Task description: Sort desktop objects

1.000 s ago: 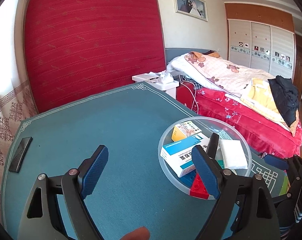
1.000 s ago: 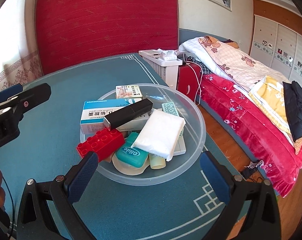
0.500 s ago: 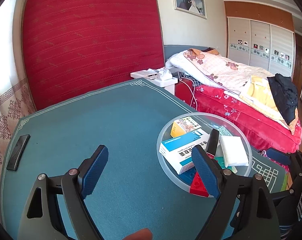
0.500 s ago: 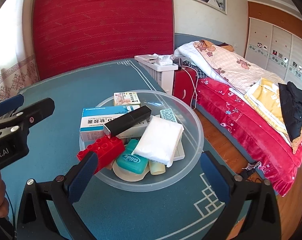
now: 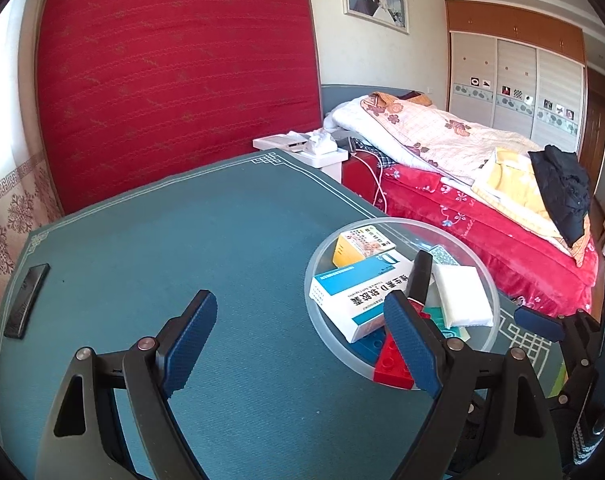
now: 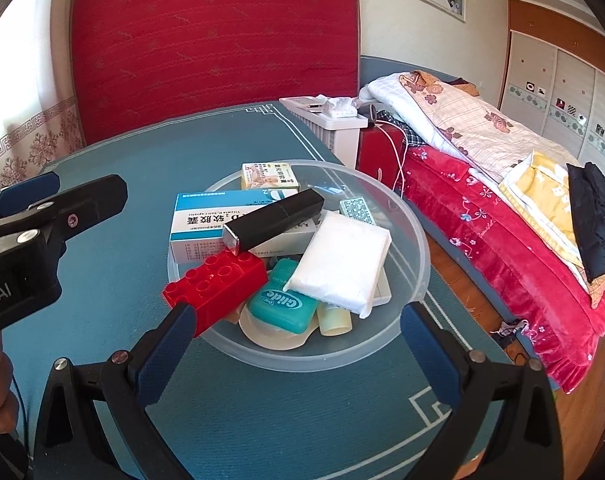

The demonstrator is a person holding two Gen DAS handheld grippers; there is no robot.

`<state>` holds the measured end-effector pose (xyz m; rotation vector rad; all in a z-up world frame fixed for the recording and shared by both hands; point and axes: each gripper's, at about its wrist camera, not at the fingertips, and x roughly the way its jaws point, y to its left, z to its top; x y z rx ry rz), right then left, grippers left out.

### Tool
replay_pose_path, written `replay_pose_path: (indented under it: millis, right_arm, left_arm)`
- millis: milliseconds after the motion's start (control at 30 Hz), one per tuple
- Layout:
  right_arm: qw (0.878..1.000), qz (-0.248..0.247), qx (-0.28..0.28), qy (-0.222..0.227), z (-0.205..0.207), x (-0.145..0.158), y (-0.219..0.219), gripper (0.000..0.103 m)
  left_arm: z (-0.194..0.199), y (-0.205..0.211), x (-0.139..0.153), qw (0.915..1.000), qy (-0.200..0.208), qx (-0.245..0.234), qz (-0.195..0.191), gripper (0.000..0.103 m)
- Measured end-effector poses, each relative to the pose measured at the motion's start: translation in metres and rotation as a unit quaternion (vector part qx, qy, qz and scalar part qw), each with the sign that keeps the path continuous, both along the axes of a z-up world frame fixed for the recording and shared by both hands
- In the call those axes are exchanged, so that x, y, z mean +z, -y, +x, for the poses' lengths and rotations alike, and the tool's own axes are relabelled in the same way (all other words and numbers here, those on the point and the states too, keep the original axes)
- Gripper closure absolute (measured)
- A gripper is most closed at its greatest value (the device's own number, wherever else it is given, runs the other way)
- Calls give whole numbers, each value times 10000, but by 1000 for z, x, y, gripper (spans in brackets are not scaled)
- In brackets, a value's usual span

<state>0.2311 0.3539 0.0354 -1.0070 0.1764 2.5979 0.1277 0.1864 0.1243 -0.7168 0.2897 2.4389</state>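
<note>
A clear plastic bowl (image 6: pixel 410 224) sits on the blue table (image 6: pixel 142 184). It holds a blue and white medicine box (image 6: pixel 206 216), a black bar (image 6: pixel 274 218), a red brick (image 6: pixel 218 288), a teal floss case (image 6: pixel 284 306), a white pack (image 6: pixel 342 260) and a small yellow box (image 6: pixel 268 176). My right gripper (image 6: pixel 296 344) is open and empty just before the bowl's near rim. My left gripper (image 5: pixel 302 340) is open and empty left of the bowl (image 5: pixel 490 280). A black flat device (image 5: pixel 26 300) lies at the table's far left.
A red mattress (image 5: pixel 174 72) leans on the wall behind the table. A white side unit (image 5: pixel 302 152) and a bed with red cover (image 5: pixel 482 216) stand right of the table. The table's right edge runs close to the bowl.
Both grippers have drawn back and up slightly, so the bowl sits a little farther off. Both stay open. Nothing in the bowl has moved.
</note>
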Motion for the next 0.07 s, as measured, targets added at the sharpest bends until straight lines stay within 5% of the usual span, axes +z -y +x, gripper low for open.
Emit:
replay_pose_path:
  millis: [67]
  right_arm:
    - [10000,-49,37,22,-1,-2,1,1]
  left_arm:
    - [-2,0,-2,10000,26,-26,-49,15]
